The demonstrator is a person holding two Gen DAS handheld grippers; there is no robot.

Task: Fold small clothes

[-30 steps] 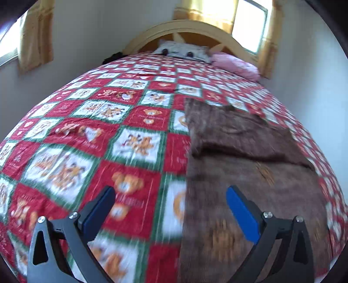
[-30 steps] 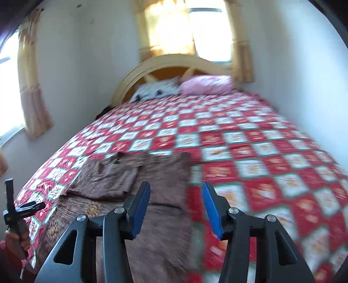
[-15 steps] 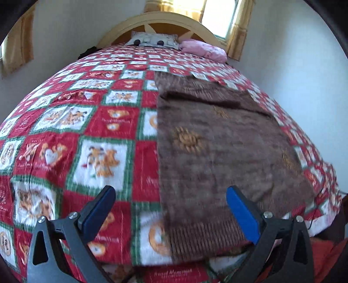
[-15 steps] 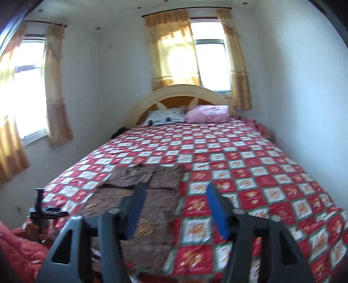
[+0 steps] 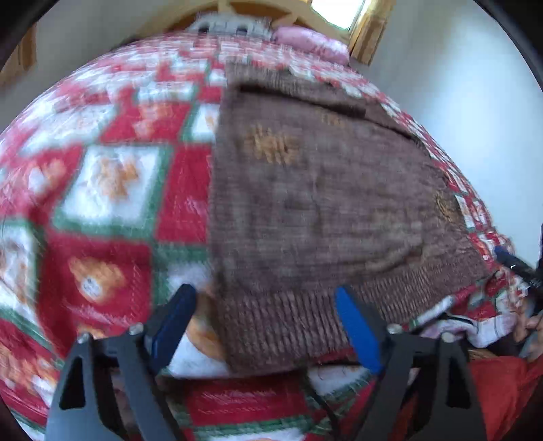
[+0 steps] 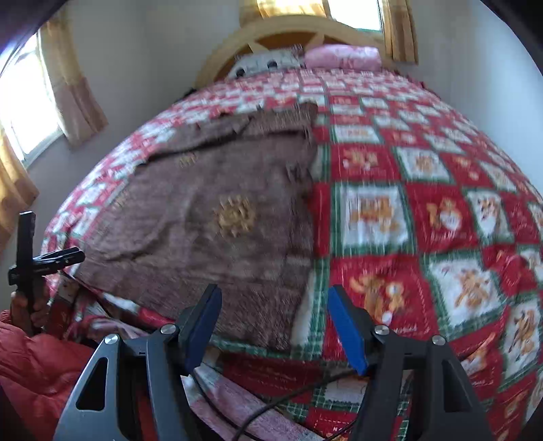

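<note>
The brown knitted sweater lay flat on the bed near its foot edge, its ribbed hem reaching that edge and its far end folded over toward the headboard. The bed's red, white and green patchwork quilt stretched bare on both sides of the garment and up to the pink pillow, leaving wide room across the bed; walls stood close along both long sides. The left hand-held gripper hung over the sweater's near-left corner, its jaws closing but not yet touching, with the ribbed hem showing between them. The right hand-held gripper stood spread over the near-right corner at the foot edge, pinching nothing. The sweater looked coarse and mottled brown, with orange-yellow flower motifs scattered on it; motion blur hid finer detail. A red padded sleeve showed at the foot of the bed.
</note>
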